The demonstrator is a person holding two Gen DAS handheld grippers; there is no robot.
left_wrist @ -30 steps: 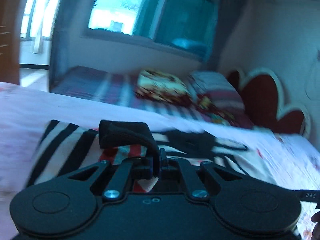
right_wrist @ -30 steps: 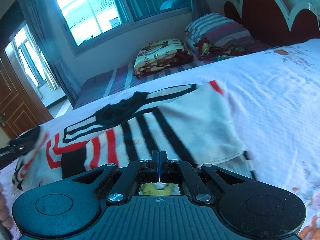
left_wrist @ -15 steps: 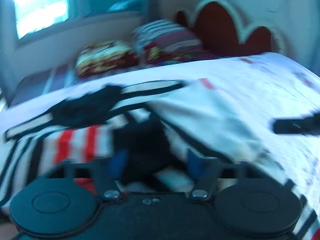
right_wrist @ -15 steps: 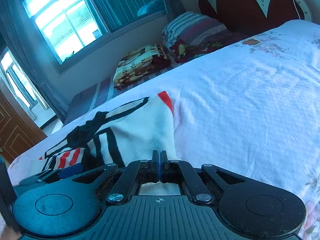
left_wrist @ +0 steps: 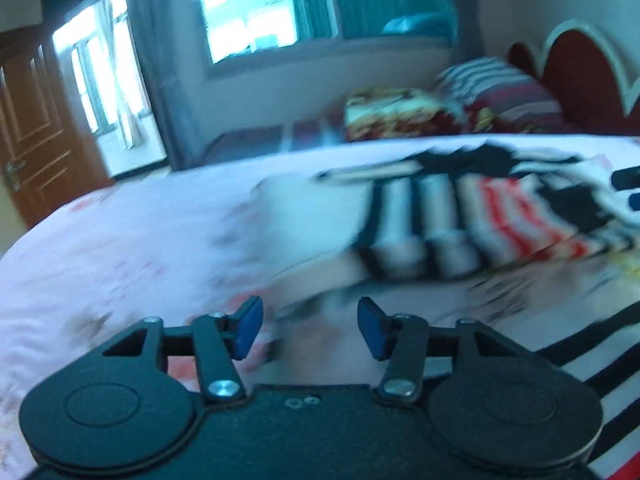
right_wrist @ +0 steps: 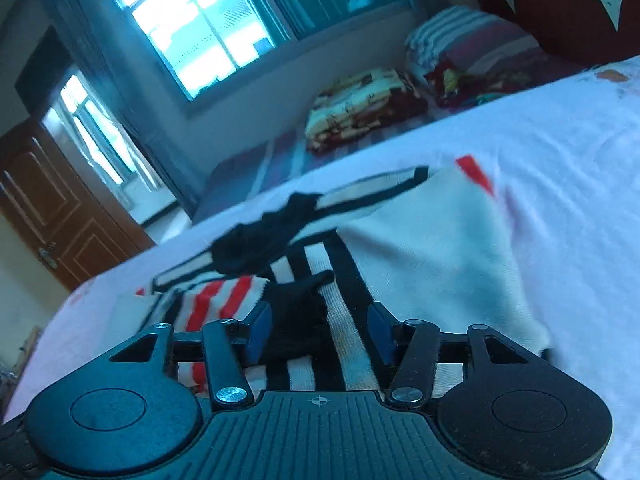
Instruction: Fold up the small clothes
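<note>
A small striped garment (right_wrist: 420, 248), white with black and red stripes and a black collar, lies folded on the pale bedsheet (right_wrist: 568, 168). My right gripper (right_wrist: 320, 330) is open and empty, low over the garment's near edge with a black sleeve cuff between its blue pads. My left gripper (left_wrist: 310, 326) is open and empty over the sheet, to the left of the garment (left_wrist: 480, 216), which shows blurred at the right of that view. The right gripper's tips (left_wrist: 628, 188) show at the right edge of the left wrist view.
A folded patterned blanket (right_wrist: 360, 104) and a striped pillow (right_wrist: 472, 44) lie on a second bed beyond. A red scalloped headboard (right_wrist: 560, 0) is at the right, a window (right_wrist: 192, 28) on the far wall, a brown door (right_wrist: 48, 208) at the left.
Both grippers have let go of the garment and opened. The left one has swung away to the left over bare sheet. The right one has drawn back over the folded garment.
</note>
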